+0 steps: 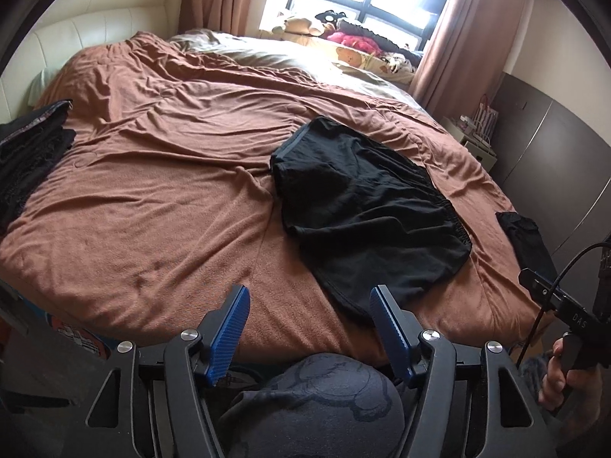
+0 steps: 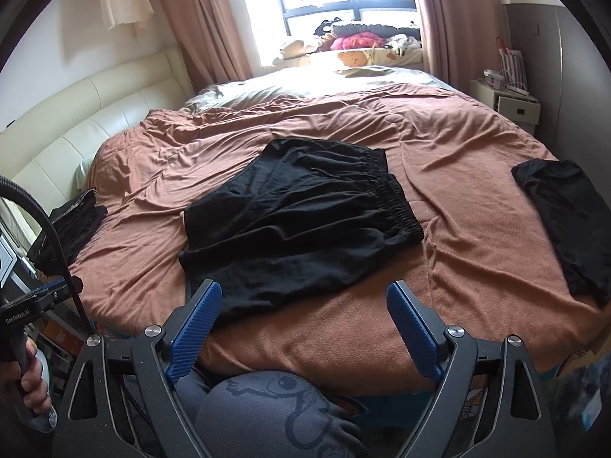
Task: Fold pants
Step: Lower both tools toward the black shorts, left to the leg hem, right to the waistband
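Note:
Black pants (image 1: 362, 206) lie folded over on the brown bedspread (image 1: 160, 191), elastic waistband toward the right. They also show in the right wrist view (image 2: 301, 221), in the middle of the bed. My left gripper (image 1: 309, 297) is open and empty, held above the bed's near edge just short of the pants' hem. My right gripper (image 2: 305, 294) is open and empty, above the near edge with the pants' lower hem by its left finger (image 2: 194, 328).
A pile of dark clothes (image 1: 30, 164) sits at the bed's left edge. Another black garment (image 2: 569, 221) lies at the right edge. A cream headboard (image 2: 76, 126) is on the left, a white nightstand (image 2: 508, 103) on the right, soft toys (image 2: 359, 42) by the window.

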`<act>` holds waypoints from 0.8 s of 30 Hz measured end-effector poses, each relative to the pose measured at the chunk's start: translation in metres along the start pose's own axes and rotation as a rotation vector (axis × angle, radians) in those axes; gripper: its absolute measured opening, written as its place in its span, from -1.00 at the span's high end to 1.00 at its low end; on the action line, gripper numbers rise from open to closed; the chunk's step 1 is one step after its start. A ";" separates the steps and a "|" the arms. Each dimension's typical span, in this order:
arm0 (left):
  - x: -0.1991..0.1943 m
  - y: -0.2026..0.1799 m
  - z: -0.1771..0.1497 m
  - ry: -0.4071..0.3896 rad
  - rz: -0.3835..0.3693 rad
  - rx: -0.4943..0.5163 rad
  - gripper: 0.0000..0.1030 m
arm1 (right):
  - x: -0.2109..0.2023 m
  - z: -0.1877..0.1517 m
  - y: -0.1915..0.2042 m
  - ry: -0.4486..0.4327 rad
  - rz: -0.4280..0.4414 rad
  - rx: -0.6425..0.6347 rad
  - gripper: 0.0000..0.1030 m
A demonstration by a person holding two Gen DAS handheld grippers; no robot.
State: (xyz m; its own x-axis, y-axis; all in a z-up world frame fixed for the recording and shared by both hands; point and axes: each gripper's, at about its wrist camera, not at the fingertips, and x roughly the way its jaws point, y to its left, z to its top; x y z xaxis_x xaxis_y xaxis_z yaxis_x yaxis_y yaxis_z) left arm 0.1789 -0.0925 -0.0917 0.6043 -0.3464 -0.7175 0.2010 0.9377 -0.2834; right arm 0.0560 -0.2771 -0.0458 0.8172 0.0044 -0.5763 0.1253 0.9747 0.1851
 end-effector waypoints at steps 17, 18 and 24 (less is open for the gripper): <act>0.077 0.011 0.011 0.233 -0.175 -0.230 0.04 | 0.049 0.016 -0.037 0.089 0.048 0.111 -0.72; 0.080 0.010 0.011 0.243 -0.182 -0.240 0.10 | 0.051 0.017 -0.039 0.089 0.049 0.114 -0.72; 0.105 0.003 0.010 0.313 -0.208 -0.293 0.28 | 0.063 0.018 -0.051 0.110 0.067 0.136 -0.55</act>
State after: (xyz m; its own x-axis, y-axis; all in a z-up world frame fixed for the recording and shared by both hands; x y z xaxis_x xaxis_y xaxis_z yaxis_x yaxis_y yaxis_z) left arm 0.2501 -0.1260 -0.1616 0.3035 -0.5597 -0.7711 0.0404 0.8161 -0.5765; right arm 0.1117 -0.3304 -0.0774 0.7607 0.0998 -0.6413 0.1537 0.9323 0.3274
